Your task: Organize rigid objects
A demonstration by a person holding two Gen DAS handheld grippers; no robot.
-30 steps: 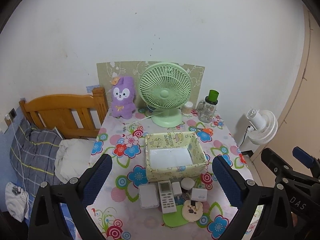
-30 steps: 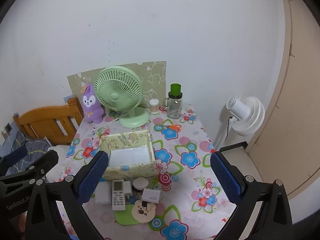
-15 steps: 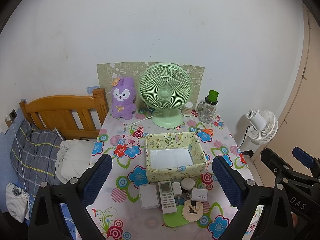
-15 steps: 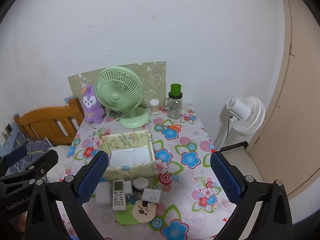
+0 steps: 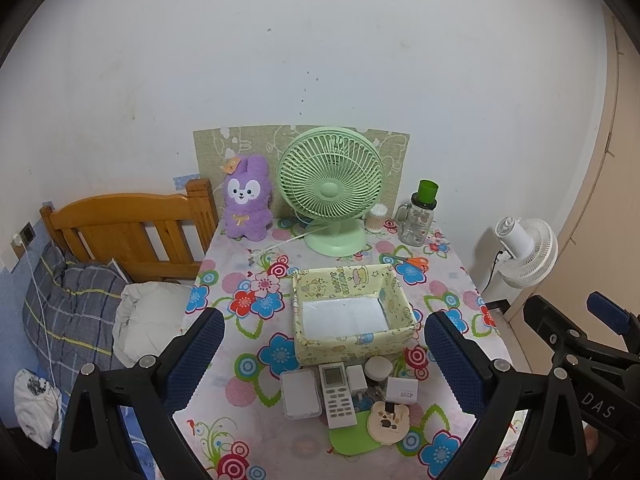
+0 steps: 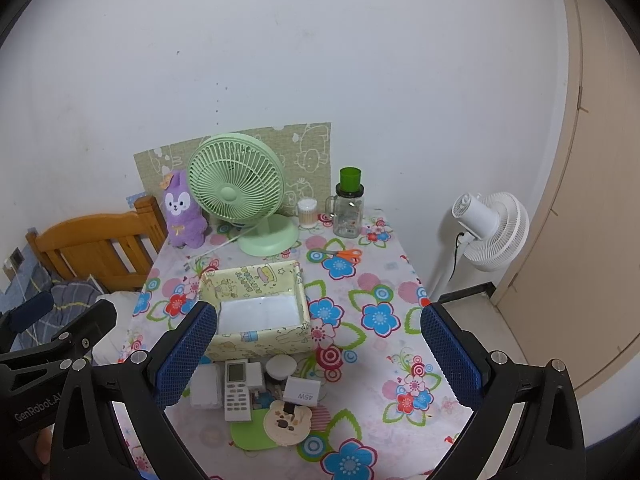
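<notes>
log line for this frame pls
phase: pre-grasp | left tool: open, empty | right tool: open, empty | box: empty | remote, small items: on table, in front of box

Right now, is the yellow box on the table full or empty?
Empty. Both wrist views look down into the yellow cartoon-print box, and only its bare white bottom shows. The remote control and the other small items lie outside, in front of it.
</notes>
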